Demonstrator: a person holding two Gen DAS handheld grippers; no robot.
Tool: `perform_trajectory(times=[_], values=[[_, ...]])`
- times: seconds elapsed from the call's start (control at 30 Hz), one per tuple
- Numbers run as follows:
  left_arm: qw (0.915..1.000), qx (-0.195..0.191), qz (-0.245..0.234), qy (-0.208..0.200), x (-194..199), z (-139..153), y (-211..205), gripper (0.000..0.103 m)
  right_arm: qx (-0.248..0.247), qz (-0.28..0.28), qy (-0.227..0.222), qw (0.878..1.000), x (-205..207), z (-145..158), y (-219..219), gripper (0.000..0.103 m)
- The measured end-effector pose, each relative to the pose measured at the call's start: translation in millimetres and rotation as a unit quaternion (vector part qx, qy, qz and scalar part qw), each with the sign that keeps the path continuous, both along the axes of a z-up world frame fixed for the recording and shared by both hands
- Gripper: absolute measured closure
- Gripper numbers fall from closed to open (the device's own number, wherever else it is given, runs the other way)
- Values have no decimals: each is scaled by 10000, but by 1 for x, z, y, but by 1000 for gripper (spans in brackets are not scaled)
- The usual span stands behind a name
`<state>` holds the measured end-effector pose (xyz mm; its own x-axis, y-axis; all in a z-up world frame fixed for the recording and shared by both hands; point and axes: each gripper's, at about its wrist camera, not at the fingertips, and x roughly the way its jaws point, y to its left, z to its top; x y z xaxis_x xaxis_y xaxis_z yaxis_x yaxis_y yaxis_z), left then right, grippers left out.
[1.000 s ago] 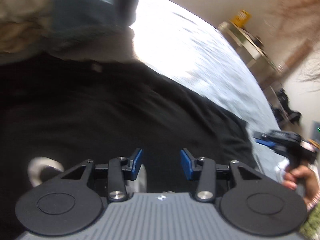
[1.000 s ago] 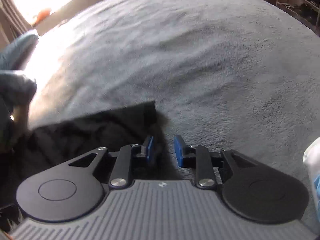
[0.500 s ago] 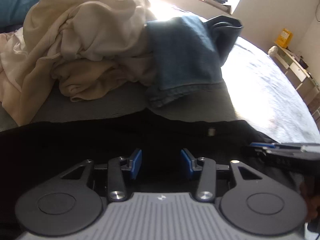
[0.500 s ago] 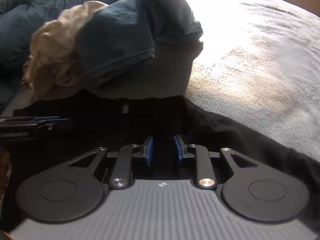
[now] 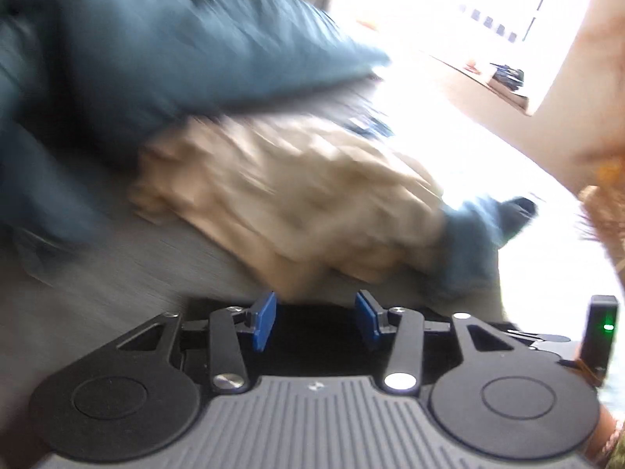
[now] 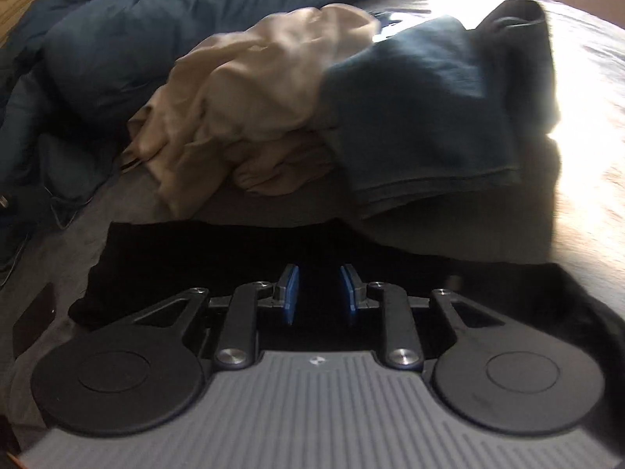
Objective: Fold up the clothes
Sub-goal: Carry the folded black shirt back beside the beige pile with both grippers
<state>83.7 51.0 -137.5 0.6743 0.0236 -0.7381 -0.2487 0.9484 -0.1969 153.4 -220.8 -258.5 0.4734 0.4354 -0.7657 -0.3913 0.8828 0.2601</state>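
Note:
A black garment [image 6: 175, 258] lies spread on the grey bed cover [image 6: 586, 164], its far edge just short of the laundry pile. My right gripper [image 6: 320, 293] points down at it with a narrow gap between the blue pads. Black cloth fills that gap and bunches up on the right, so it looks gripped. In the blurred left wrist view, my left gripper [image 5: 316, 318] hangs over the same black garment [image 5: 316, 351]. Its jaws are opening, with the cloth showing between them but no pad pressing on it.
Behind the garment lies a crumpled beige heap [image 6: 254, 90] with folded blue jeans [image 6: 422, 117] leaning on it, and a dark blue duvet [image 6: 136, 39] beyond. In the left wrist view a black unit with a green light [image 5: 599, 332] and a person's wrist [image 5: 609, 437] sit at the right edge.
Both grippers have swept across the black garment toward the laundry pile. The left one has risen and swung left, and its pads stand wider apart. The right pads keep the same narrow gap.

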Motion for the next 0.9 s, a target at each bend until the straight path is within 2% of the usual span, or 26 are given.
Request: perform_trajectory(times=[0.07,0.1,0.17,0.2,0.27,0.33,0.43,0.53,0.77,0.83,0.9], values=[[9997,146,150,100,-14,9,27,52,-71,80,246,9996,22,-16,28,81],[9995,155,223,184,-20,9,38,52,-93,-83,394,9991,36,-28,35,81],[9986,-1,325,411,-27,-1,53,52,-56,-786,657,9947,56,-43,33,86],[9981,-127,351,497,-31,-9,57,53,111,-1190,789,9897,61,-44,28,85],[9965,-397,386,624,-40,-28,62,53,706,-1879,882,9757,49,-28,18,81],[9931,-707,406,849,-44,-53,62,53,1069,-2077,834,9687,22,-11,18,77],[9862,-1084,477,1158,-53,-86,60,53,1131,-1886,870,9716,-23,1,34,73],[9826,-1111,546,1387,-60,-108,55,53,1001,-1631,1024,9762,-54,1,57,72],[9758,-1421,799,1455,-72,-141,52,53,910,-1160,1173,9821,-80,-6,97,72],[9739,-1538,876,1425,-76,-144,54,53,945,-772,1056,9869,-85,-3,109,72],[9752,-1511,893,1348,-78,-146,56,54,861,-158,888,9922,-91,1,127,73]])
